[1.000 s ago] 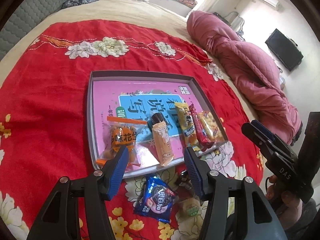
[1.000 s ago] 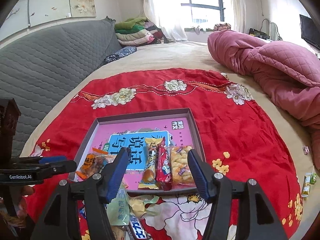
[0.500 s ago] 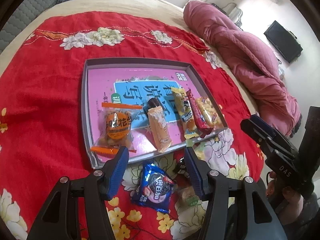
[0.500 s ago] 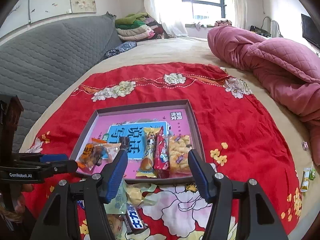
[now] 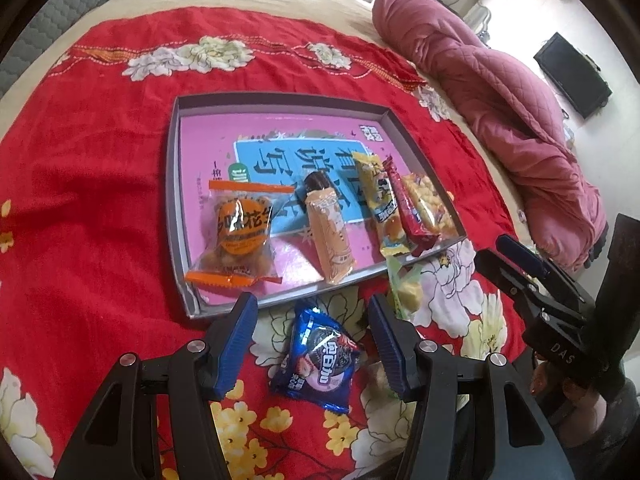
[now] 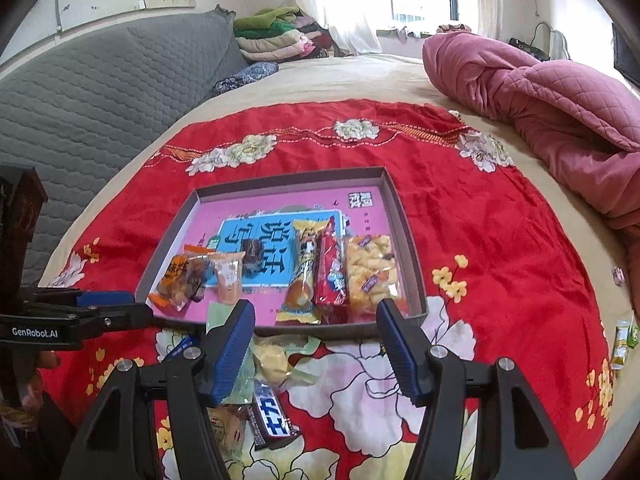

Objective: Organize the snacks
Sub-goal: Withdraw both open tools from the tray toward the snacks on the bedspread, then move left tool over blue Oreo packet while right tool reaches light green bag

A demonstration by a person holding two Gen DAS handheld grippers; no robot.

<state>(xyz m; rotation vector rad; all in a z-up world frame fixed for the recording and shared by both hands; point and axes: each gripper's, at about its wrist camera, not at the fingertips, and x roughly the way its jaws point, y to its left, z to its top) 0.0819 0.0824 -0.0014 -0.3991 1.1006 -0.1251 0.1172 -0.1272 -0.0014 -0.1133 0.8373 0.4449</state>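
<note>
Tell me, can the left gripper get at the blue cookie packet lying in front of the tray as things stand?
Probably yes. The left gripper is open, and the blue cookie packet lies flat on the red cloth almost between its fingers, outside the tray. Nothing covers it; the yellow candy sits off to the right.

"GenRobot.AI" in white letters on side of black left claw [image 6: 108, 312], at left edge of right wrist view. "DAS" embossed on black body of right claw [image 5: 516, 256], at right of left wrist view. Large Chinese characters, upside down, on blue panel of pink sheet lining tray [image 5: 280, 98]. Chinese characters on orange snack pack [image 5: 240, 228] in tray. White Chinese characters on blue cookie packet [image 5: 320, 364] on red blanket. Chinese characters on dark candy bar [image 6: 272, 416]. Smaller print unreadable.
</note>
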